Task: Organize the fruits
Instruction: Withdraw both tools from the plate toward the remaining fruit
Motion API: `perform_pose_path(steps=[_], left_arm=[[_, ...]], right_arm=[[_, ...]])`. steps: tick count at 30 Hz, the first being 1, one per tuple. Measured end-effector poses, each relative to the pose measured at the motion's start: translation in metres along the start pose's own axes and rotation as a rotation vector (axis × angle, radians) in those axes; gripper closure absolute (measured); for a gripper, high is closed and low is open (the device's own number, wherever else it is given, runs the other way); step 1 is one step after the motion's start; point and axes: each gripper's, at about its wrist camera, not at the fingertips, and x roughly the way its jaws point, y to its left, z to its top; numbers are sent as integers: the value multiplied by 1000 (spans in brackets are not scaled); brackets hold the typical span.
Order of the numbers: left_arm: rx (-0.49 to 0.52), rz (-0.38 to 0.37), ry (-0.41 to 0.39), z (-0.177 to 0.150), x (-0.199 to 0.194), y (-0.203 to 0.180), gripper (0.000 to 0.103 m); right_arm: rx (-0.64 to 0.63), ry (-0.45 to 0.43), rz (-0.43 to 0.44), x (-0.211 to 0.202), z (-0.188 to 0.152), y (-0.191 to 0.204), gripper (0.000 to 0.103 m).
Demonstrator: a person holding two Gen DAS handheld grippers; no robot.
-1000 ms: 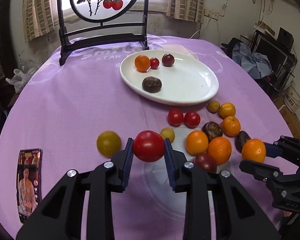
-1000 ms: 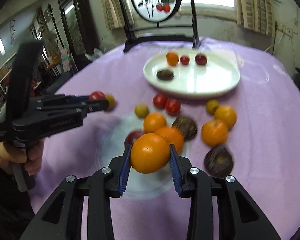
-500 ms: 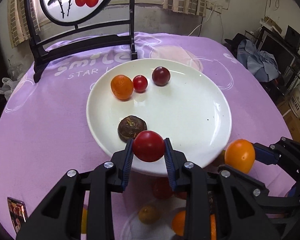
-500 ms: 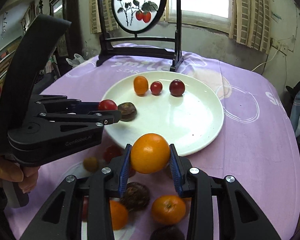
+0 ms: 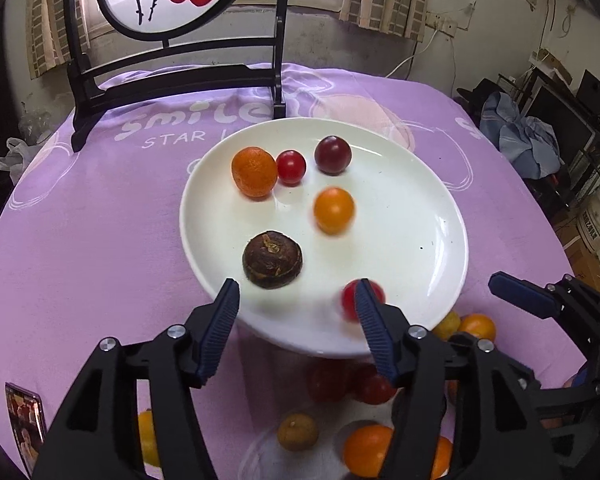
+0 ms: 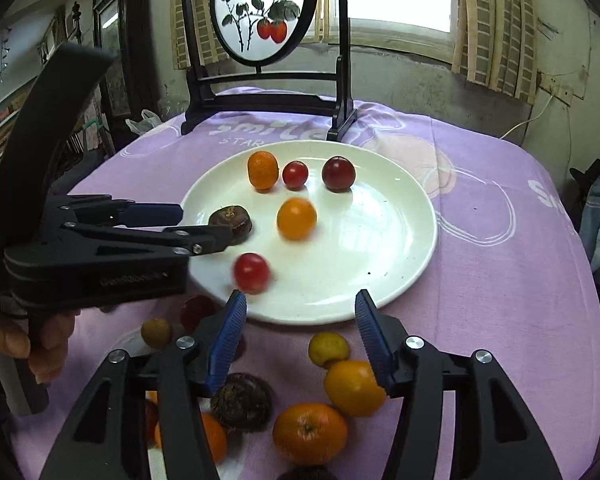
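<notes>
A white plate (image 5: 432,216) (image 6: 384,264) holds several fruits: a tangerine (image 5: 254,171), a small red tomato (image 5: 291,166), a dark plum (image 5: 333,155) and a brown round fruit (image 5: 272,259). A blurred orange fruit (image 5: 334,210) (image 6: 296,218) and a blurred red tomato (image 5: 350,300) (image 6: 251,272) are moving on the plate. My left gripper (image 5: 296,328) (image 6: 180,228) is open and empty at the plate's near rim. My right gripper (image 6: 300,340) (image 5: 500,312) is open and empty just before the plate.
Several loose fruits lie on the purple tablecloth (image 5: 100,220) before the plate: oranges (image 6: 310,434), a brown fruit (image 6: 240,402), red tomatoes (image 5: 374,388), a yellowish one (image 5: 298,432). A black-framed round screen (image 6: 260,12) stands behind the plate. A photo card (image 5: 24,420) lies at left.
Both grippers have opened over the plate. The red tomato left my left gripper and the orange fruit left my right gripper; both now roll on the plate.
</notes>
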Motion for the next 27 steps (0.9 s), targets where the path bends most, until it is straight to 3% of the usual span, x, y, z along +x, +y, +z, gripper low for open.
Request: perform_pose_path(steps=[12, 21, 27], left_arm=[[-30, 18, -31, -62, -54, 26, 25], [-41, -9, 5, -106, -64, 24, 25], [6, -57, 20, -126, -72, 1, 25]], right_arm=[[26, 27, -15, -36, -50, 9, 46], [98, 20, 0, -57, -89, 11, 44], [138, 27, 19, -65, -112, 9, 42]])
